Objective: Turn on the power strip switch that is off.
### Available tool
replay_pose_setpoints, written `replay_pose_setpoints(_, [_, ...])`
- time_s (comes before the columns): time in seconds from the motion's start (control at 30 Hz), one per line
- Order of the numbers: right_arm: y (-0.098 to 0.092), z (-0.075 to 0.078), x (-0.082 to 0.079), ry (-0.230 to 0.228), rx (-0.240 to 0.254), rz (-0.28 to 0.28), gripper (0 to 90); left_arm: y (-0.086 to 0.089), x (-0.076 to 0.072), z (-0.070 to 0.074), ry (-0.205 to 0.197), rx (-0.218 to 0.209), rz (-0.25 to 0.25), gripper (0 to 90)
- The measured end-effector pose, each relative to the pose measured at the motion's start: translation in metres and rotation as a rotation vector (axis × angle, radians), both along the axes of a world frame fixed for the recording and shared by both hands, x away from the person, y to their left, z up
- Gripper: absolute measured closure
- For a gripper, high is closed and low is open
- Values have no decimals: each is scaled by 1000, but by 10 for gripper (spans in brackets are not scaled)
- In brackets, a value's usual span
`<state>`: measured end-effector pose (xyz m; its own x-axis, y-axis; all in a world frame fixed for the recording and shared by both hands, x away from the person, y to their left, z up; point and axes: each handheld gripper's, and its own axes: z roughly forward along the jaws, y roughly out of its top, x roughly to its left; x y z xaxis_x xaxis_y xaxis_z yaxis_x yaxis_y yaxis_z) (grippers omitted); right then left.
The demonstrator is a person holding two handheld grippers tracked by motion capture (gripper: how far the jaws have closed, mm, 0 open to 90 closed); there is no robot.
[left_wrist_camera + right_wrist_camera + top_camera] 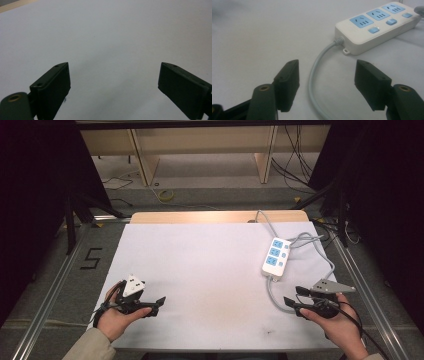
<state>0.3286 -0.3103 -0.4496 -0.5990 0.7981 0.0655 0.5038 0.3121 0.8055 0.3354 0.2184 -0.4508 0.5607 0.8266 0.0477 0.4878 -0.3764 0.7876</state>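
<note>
Stage: start, nothing gripped | power strip lies near tabletop's right edge, its grey cord running toward the near edge | right gripper jaws wide apart, just beside cord | left gripper jaws open, empty, near left corner | left: reach, grasp.
</note>
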Motion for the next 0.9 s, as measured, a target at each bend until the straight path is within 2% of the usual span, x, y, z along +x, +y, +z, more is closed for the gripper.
replay_pose_setpoints(0.23, [2, 6, -2, 28, -94, -37, 761, -2, 0, -1, 0, -2, -4, 127])
replay_pose_setpoints(0.27, [2, 6, -2, 28, -94, -37, 761, -2, 0, -1, 0, -2, -4, 130])
replay_pose_setpoints(0.37, [4, 9, -2, 37, -121, -56, 869, -2, 1, -1, -6, 2, -3, 134])
replay_pose_setpoints(0.43, [4, 10, -1, 30, -128, -68, 899, -3, 1, -1, -4, 5, -7, 137])
replay_pose_setpoints(0.9, [1, 15, 15, 15, -140, -123, 900, -6, 3, -2, -8, 11, -12, 144])
